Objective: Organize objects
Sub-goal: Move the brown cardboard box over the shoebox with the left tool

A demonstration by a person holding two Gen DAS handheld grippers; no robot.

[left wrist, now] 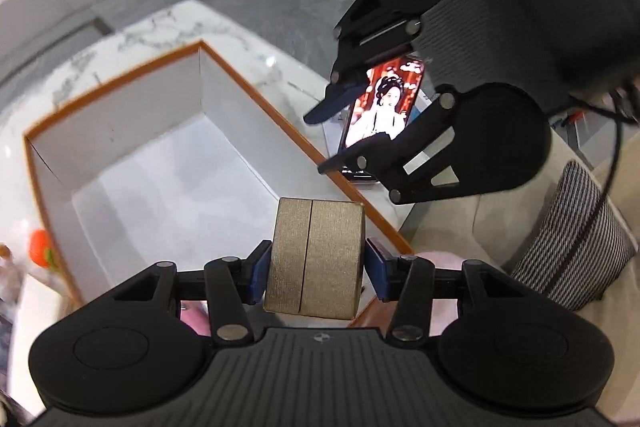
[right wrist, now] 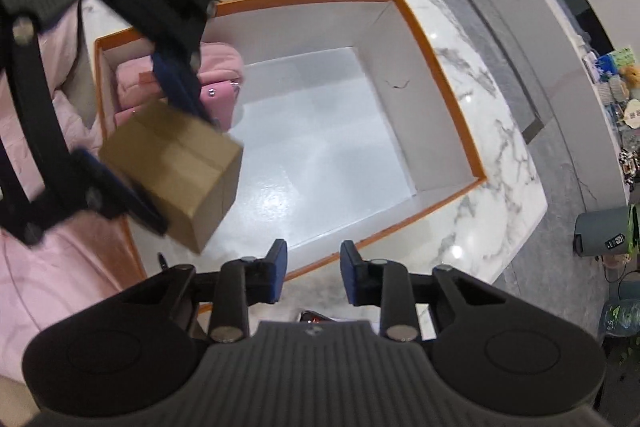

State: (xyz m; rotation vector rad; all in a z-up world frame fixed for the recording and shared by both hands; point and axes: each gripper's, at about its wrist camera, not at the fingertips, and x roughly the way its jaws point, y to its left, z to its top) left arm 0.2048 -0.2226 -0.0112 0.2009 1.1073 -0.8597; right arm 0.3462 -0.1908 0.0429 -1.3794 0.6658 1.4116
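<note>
My left gripper (left wrist: 316,269) clamps a small gold box (left wrist: 314,259) — matte, finely textured, with a seam down the middle of its top face — between blue pads, holding it in the air over the near corner of the storage box (left wrist: 120,107). That container is rectangular, with orange-edged rims, smooth white walls and a glossy white floor; it stands on a white marble-veined tabletop (left wrist: 168,27). A pink quilted pouch (right wrist: 218,83) lies in one of its corners. My right gripper (right wrist: 313,273) hangs empty with its jaws apart, above the container's near rim. Beside the container, a phone (left wrist: 380,103) with a lit screen leans upright — seen between the right fingers.
</note>
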